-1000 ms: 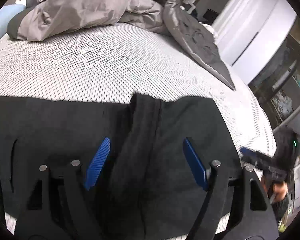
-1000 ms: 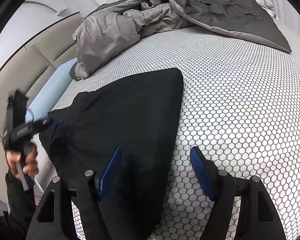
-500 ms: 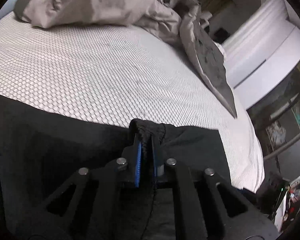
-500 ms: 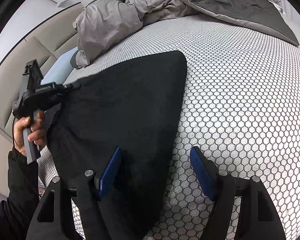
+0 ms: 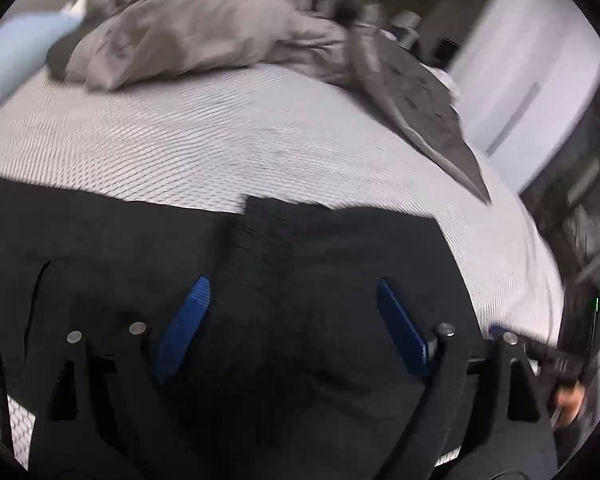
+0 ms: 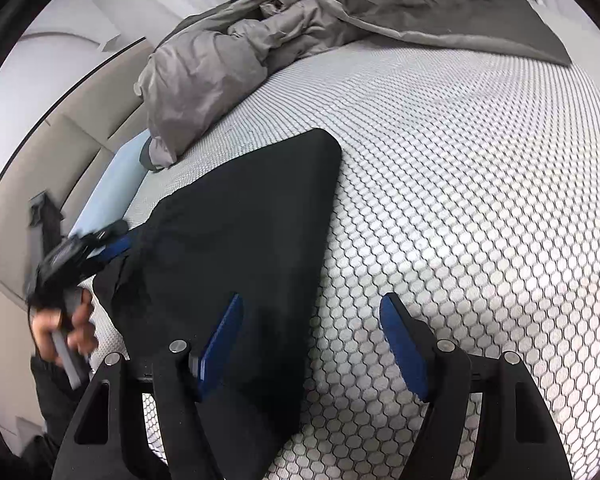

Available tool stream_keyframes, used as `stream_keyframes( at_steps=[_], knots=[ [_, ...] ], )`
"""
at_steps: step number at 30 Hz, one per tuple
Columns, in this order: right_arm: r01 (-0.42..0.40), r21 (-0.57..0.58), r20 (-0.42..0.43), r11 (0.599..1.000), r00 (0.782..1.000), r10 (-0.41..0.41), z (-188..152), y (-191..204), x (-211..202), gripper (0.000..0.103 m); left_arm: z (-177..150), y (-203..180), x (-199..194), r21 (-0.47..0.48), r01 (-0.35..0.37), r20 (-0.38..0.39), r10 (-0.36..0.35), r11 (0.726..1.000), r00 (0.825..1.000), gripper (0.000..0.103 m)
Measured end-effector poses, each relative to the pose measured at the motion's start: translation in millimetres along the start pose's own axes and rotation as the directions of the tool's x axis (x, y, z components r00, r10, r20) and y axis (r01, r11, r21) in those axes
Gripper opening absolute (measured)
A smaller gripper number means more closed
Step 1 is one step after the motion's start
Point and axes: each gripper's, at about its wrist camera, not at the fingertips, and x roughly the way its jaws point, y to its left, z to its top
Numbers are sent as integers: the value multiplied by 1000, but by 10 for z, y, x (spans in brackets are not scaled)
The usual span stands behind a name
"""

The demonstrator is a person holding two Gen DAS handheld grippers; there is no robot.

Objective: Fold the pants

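Note:
The black pants [image 5: 308, 280] lie flat on the bed with a raised ridge of fabric at their far edge; they also show as a folded dark slab in the right wrist view [image 6: 240, 248]. My left gripper [image 5: 288, 320] is open and empty, its blue pads either side of the ridge, just above the cloth. My right gripper [image 6: 312, 336] is open and empty over the pants' near right edge, one pad over the cloth and one over the bed. The left gripper also shows at the pants' far corner in the right wrist view [image 6: 112, 244].
The white honeycomb-patterned mattress [image 6: 480, 200] stretches to the right. A crumpled grey duvet [image 6: 228, 64] and a dark blanket [image 6: 460, 4] lie at the back. A light blue pillow [image 6: 112, 184] sits by the beige headboard [image 6: 40, 184]. A white wardrobe [image 5: 520, 60] stands beyond.
My left gripper was shut on the pants' ridge half a second ago; it has opened, let go and pulled back. The right gripper stayed open and hardly moved.

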Motion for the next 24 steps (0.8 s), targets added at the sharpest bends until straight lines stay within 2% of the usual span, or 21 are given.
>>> stream_keyframes(
  at_steps=[3,7,9,11,14,17,20,22,23,24],
  knots=[
    [7,-40,-6,999,1000,-7,-83,36,-55,72,-205,-480,-19,104,44,-31,-41,994,999,85],
    [-12,-39,20,999,1000,13,-135,-13,-142,72,-663,-1110,37,232,135,-100,-114,963,988,85],
    [-51,22,15,998,999,51,-98,-135,-106,72,-872,-1440,81,314,194,-140,-156,930,978,85],
    [-78,64,-7,995,997,79,-63,-196,-28,72,-1088,-1730,84,419,212,-158,-159,883,975,85],
    [-89,80,-33,993,995,92,4,-190,90,71,-1299,-1965,83,502,228,-177,-159,834,971,85],
    [-79,65,-49,995,995,82,10,-132,150,71,-1420,-2096,80,525,245,-183,-173,815,968,85],
    [-80,56,-56,995,995,84,31,-84,187,71,-1532,-2223,133,561,229,-161,-166,796,973,85],
    [-84,53,-60,995,994,87,113,-6,293,71,-1602,-2265,149,559,225,-132,-182,798,974,77],
    [-89,51,-64,995,994,92,136,6,325,71,-1642,-2288,165,563,214,-106,-188,798,977,57],
    [-95,52,-70,994,993,98,168,14,372,66,-1673,-2311,209,571,200,-91,-180,796,979,32]
  ],
)
